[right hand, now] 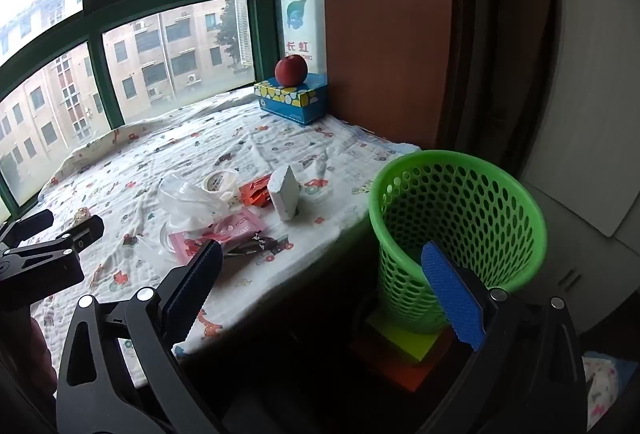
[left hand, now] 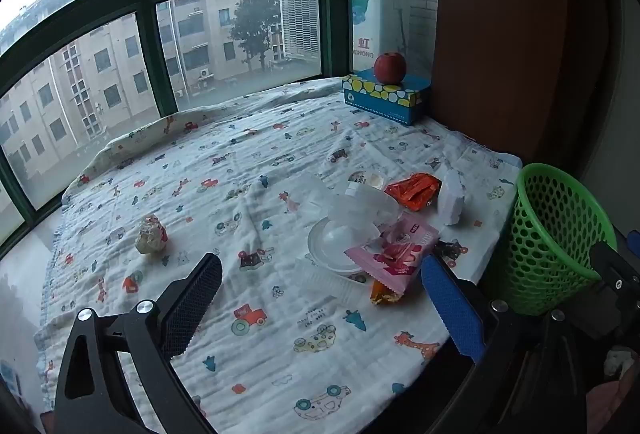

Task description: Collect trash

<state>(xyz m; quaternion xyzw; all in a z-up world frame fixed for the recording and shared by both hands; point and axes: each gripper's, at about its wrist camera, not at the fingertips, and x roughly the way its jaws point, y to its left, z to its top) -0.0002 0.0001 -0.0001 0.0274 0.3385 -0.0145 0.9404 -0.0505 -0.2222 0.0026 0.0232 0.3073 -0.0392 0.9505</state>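
Printed cloth (left hand: pixel 248 366) covers the window ledge; trash sits near its right edge: pink wrapper (left hand: pixel 394 254) lying flat, long axis toward the green basket (right hand: pixel 460 218) beside the ledge. Left gripper (left hand: pixel 320 298) and right gripper (right hand: pixel 320 286) hover spread wide, empty.

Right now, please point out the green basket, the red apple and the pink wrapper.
green basket (right hand: pixel 460 209): right wrist view, on its mesh wall.
red apple (left hand: pixel 390 67): left wrist view, on its front.
pink wrapper (left hand: pixel 394 250): left wrist view, on its middle.
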